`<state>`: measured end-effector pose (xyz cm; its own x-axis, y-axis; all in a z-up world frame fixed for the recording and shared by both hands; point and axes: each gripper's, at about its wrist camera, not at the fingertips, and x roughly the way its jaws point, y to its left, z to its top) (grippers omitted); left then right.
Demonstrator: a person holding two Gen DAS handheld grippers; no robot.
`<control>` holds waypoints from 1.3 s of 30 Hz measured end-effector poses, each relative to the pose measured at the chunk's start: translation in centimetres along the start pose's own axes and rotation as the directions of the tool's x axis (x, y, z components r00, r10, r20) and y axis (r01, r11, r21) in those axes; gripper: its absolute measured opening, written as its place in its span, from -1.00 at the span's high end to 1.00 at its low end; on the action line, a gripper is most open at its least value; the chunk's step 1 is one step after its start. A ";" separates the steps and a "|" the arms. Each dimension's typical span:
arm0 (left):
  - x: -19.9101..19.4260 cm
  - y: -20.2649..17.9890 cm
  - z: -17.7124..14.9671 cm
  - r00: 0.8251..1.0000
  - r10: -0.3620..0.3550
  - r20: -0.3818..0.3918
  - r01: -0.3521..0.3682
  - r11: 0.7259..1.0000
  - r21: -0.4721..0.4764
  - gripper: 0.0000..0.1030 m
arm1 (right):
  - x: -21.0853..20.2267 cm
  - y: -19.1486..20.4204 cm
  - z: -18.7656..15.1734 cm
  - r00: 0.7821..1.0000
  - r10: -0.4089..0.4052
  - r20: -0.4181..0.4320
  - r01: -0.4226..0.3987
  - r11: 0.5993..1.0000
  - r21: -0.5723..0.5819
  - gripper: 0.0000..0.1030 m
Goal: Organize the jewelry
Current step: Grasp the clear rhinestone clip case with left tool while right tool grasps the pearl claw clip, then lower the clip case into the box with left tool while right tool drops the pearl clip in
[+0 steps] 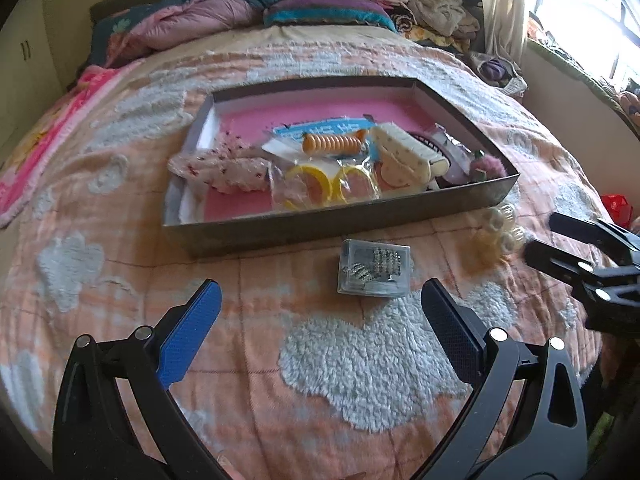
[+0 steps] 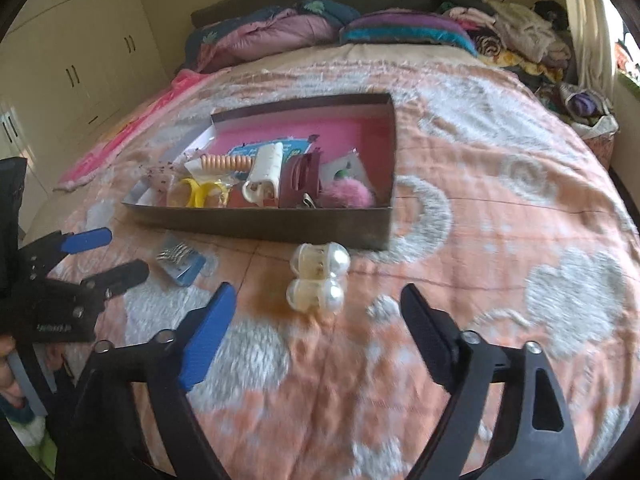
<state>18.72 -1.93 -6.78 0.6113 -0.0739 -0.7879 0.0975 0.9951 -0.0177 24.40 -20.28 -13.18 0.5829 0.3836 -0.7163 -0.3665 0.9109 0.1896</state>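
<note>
A shallow brown box point(image 1: 320, 230) with a pink floor lies on the bed and holds hair clips, bangles and a pink pompom; it also shows in the right wrist view point(image 2: 260, 224). A small clear case of earrings point(image 1: 374, 268) lies on the blanket in front of the box, just ahead of my open, empty left gripper point(image 1: 320, 300). The case also shows in the right wrist view point(image 2: 182, 260). A pearly clear capsule holder point(image 2: 318, 278) lies ahead of my open, empty right gripper point(image 2: 318, 308); it also shows in the left wrist view point(image 1: 500, 230).
The bed carries an orange blanket with white fluffy patches point(image 1: 360, 352). Pillows and piled clothes point(image 1: 400, 4) lie at the headboard. Cupboards point(image 2: 72, 52) stand left, a window point(image 1: 592, 12) right. The right gripper shows in the left view point(image 1: 540, 240), the left gripper in the right view point(image 2: 120, 254).
</note>
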 end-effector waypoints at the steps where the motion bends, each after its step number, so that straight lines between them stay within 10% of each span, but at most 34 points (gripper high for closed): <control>1: 0.3 0.0 0.0 1.000 -0.001 -0.004 0.001 1.000 0.000 -0.82 | 1.1 0.0 0.2 1.000 0.004 -0.020 -0.004 1.000 0.003 -0.36; 4: 1.4 -0.2 0.1 1.000 -0.016 -0.015 0.016 1.000 0.002 -0.81 | 2.9 -0.2 0.2 0.998 0.015 -0.065 -0.014 1.000 0.018 0.32; 12: 3.2 -1.8 0.3 0.998 -0.045 -0.039 0.046 0.998 0.033 -0.53 | -1.0 -0.6 -0.8 0.999 0.054 0.006 -0.054 0.997 0.050 0.36; 17: 3.5 -3.2 0.5 0.999 -0.025 -0.039 0.028 0.997 0.076 0.30 | -4.2 -0.7 -1.4 0.997 0.065 0.045 -0.068 0.995 0.068 0.36; 39: -7.6 1.6 4.3 0.984 -0.008 0.179 0.008 1.000 -0.003 0.30 | -11.7 4.0 1.4 0.971 0.121 0.205 -0.116 0.993 -0.035 0.36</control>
<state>17.63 -0.07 1.81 0.7413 -0.0923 -0.6648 0.1006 0.9946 -0.0259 17.14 -20.87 -3.08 0.6707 0.5139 -0.5349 -0.4569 0.8543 0.2479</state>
